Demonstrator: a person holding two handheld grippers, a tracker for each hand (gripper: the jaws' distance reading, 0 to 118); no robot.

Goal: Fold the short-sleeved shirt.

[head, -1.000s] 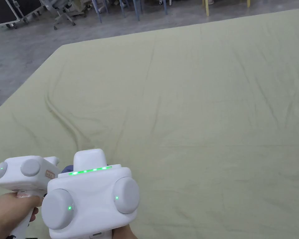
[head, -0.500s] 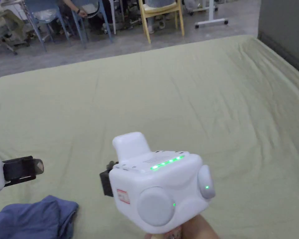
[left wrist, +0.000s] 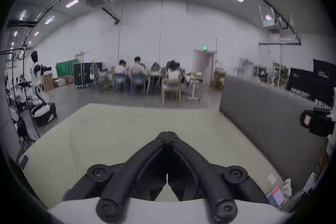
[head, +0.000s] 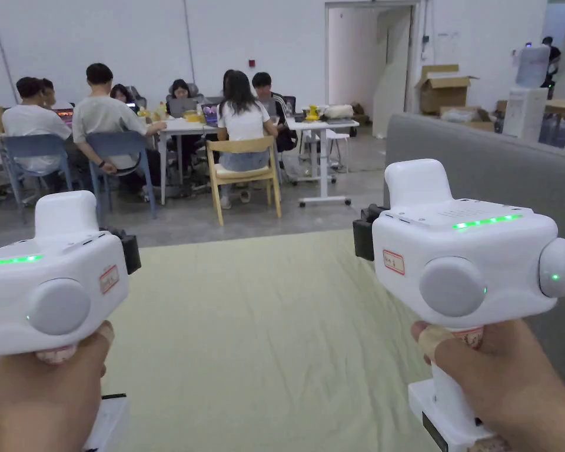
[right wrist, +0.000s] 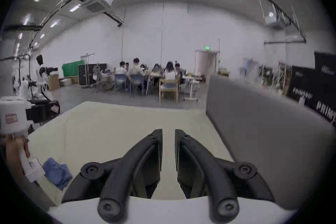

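Head view has both white plastic grippers raised level over the bed (head: 263,329), the left gripper (head: 128,250) at 9 o'clock and the right gripper (head: 362,232) at 3 o'clock, each pointing toward the far room where people sit at tables. The left gripper view shows its black fingers (left wrist: 160,138) closed tip to tip on nothing; the right gripper view shows its fingers (right wrist: 156,138) slightly parted with pale sheet visible through the gap, also empty. The shirt (right wrist: 57,174), a soft blue cloth, lies in a loose rumpled heap at 8 o'clock in the right gripper view, near the bed's near edge and below the left gripper. I'd judge the folding hardly begun: the shirt looks bunched, not laid flat, and spreading and every fold remain. The sheet is matte, yellow-green, faintly creased; a grey padded panel (head: 487,170) borders it on the right.
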